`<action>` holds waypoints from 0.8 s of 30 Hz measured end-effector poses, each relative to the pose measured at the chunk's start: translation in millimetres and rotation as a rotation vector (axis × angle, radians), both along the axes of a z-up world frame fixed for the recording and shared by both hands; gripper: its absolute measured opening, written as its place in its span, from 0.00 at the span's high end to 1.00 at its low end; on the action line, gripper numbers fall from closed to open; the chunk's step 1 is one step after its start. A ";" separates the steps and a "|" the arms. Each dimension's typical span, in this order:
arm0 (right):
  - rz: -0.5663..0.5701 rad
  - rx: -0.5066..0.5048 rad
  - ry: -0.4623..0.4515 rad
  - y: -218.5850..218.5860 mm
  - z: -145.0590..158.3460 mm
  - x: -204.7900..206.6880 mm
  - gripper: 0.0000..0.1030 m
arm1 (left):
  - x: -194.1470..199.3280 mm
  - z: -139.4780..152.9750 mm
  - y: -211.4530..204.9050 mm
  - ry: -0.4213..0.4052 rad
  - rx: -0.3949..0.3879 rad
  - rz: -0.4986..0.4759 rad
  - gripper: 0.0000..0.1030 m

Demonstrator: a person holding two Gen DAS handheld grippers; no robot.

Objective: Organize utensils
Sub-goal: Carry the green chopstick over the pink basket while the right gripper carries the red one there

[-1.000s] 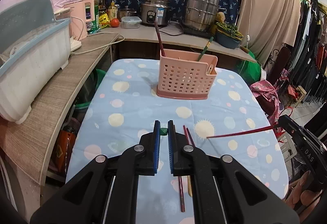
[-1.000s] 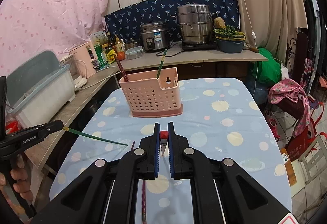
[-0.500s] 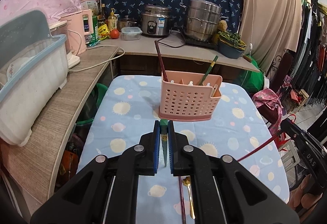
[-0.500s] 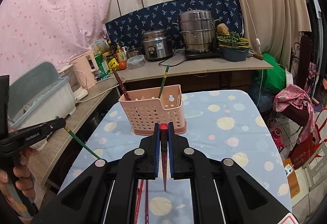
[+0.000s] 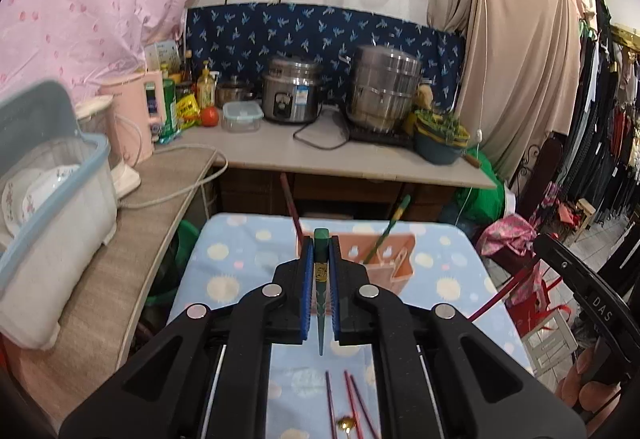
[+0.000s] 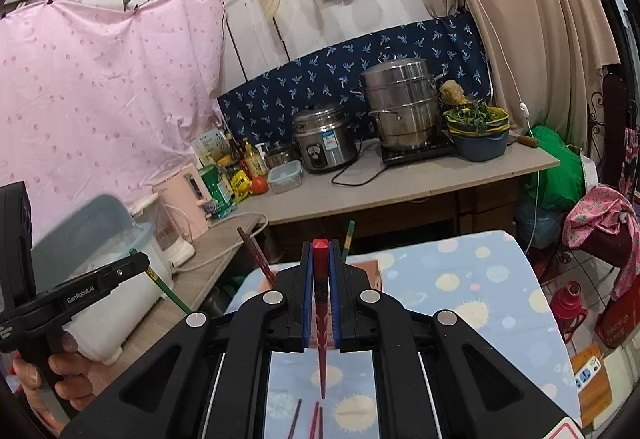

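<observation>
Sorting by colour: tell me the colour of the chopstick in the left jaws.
Green chopstick, clearest in the left wrist view.

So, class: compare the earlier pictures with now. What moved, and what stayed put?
Both hand-held grippers rose, swinging their chopsticks from level to point-down: left clamps the green chopstick, right the red chopstick. The pink basket and loose chopsticks stayed.

Two tongs (image 5: 320, 259) (image 6: 320, 263), one basket (image 5: 394, 259), seven chopsticks (image 5: 320, 303), one spoon (image 5: 346, 423)

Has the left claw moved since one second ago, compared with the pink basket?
Yes. The left claw, shut on the green chopstick, has come up and forward: its tips now overlap the pink basket, which earlier stood well ahead on the table.
</observation>
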State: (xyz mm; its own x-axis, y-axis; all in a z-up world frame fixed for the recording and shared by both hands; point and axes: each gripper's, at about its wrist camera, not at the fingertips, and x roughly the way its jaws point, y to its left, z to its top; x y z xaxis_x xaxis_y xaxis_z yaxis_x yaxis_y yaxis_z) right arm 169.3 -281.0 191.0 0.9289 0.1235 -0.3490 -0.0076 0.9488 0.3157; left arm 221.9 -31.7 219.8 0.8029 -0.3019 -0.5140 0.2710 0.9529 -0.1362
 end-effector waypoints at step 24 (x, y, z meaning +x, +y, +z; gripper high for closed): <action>-0.050 0.031 -0.027 -12.1 10.9 132.6 0.93 | 104.0 29.7 -26.5 -0.152 -0.058 0.042 0.93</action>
